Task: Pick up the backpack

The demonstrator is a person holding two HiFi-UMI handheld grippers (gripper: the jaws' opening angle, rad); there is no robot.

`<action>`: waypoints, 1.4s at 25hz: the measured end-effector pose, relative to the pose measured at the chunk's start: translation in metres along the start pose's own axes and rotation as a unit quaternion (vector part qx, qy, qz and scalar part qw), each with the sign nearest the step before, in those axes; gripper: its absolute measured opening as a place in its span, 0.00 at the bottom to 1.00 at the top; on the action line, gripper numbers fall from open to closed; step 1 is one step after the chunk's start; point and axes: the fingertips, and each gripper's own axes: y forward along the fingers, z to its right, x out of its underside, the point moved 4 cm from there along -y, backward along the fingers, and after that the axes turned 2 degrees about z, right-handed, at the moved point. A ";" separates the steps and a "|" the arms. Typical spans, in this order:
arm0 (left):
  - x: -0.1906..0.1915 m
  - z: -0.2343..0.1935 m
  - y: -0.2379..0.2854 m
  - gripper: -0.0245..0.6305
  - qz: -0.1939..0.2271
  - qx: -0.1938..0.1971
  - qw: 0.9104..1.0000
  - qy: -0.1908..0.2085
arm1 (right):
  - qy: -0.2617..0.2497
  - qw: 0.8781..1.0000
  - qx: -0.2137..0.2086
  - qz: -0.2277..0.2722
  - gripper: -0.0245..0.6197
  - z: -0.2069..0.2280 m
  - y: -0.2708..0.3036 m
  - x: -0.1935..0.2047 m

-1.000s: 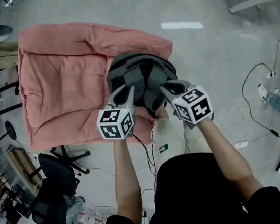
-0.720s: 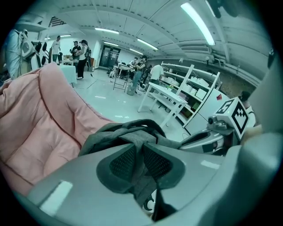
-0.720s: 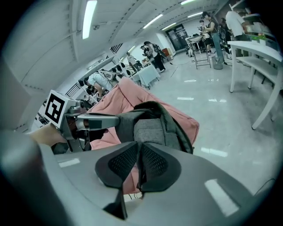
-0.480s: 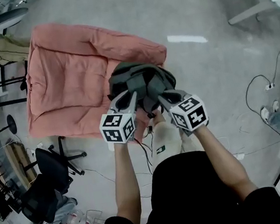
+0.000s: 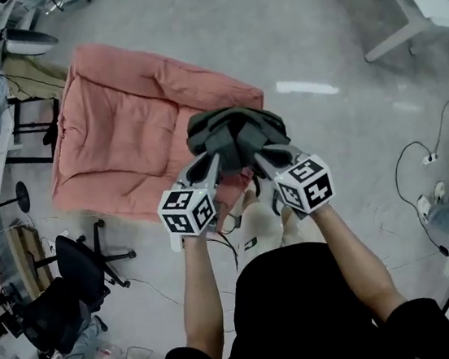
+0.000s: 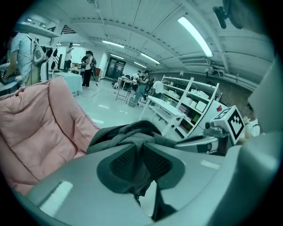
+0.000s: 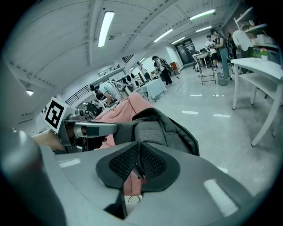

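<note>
The grey and dark backpack (image 5: pixel 234 130) hangs bunched between both grippers, lifted above the near edge of a pink cushion (image 5: pixel 125 138) on the floor. My left gripper (image 5: pixel 211 161) is shut on a fold of its grey fabric; in the left gripper view the cloth (image 6: pixel 132 132) is pinched between the pads at the left gripper (image 6: pixel 141 162). My right gripper (image 5: pixel 260 155) holds the bag's other side. Its jaws are closing, with a thin dark strap of the backpack (image 7: pixel 157 128) pressed between the pads at the right gripper (image 7: pixel 139 164). The bag's lower part is hidden behind the grippers.
A white table (image 5: pixel 422 1) stands at the back right. A black office chair (image 5: pixel 73 272) is at the near left. Cables and a power strip (image 5: pixel 423 161) lie on the floor to the right. White shelving (image 6: pixel 185 103) and several people stand farther off.
Both grippers have risen with the backpack, which has come up off the pink cushion. The cushion now lies farther back and left in the head view.
</note>
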 end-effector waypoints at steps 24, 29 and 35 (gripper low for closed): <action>-0.138 0.103 -0.051 0.12 0.146 0.023 0.984 0.103 | -0.113 0.979 0.030 0.164 0.09 -0.008 -0.139 -0.133; -0.166 0.111 -0.073 0.12 0.182 0.024 0.976 0.121 | -0.140 0.969 0.026 0.201 0.09 -0.021 -0.161 -0.163; -0.195 0.121 -0.093 0.12 0.217 0.032 0.967 0.130 | -0.167 0.958 0.026 0.231 0.09 -0.027 -0.184 -0.194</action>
